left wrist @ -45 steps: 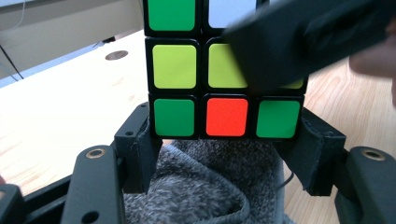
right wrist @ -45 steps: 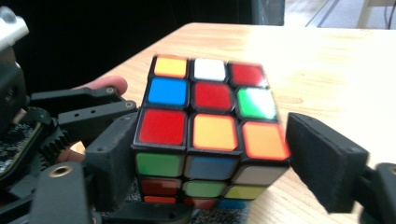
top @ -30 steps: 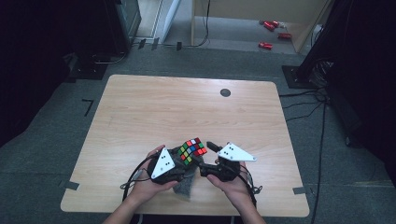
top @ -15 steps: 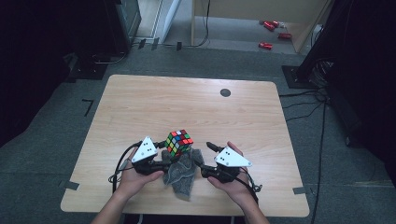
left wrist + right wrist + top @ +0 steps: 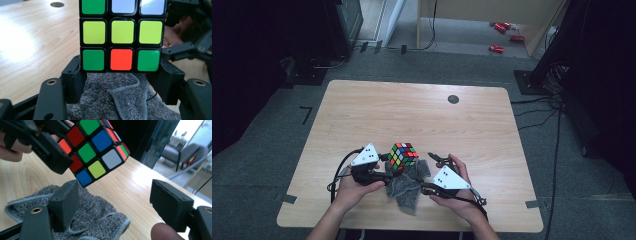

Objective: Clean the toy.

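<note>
Cube [image 5: 402, 156] lifted leftward, left-clamped

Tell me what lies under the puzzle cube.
Under the puzzle cube, which the left gripper clamps above the table, lies a crumpled grey cloth. The table beneath the cloth is covered.

High view: dim room, dark at both sides; desk [image 5: 422, 115] evenly lit, soft image. Left gripper view: strong white glare on the desk left of the left hand-held gripper [image 5: 121, 77], cube sharp. Right gripper view: daylight beyond the right hand-held gripper [image 5: 117, 202], background overexposed and blurred.
</note>
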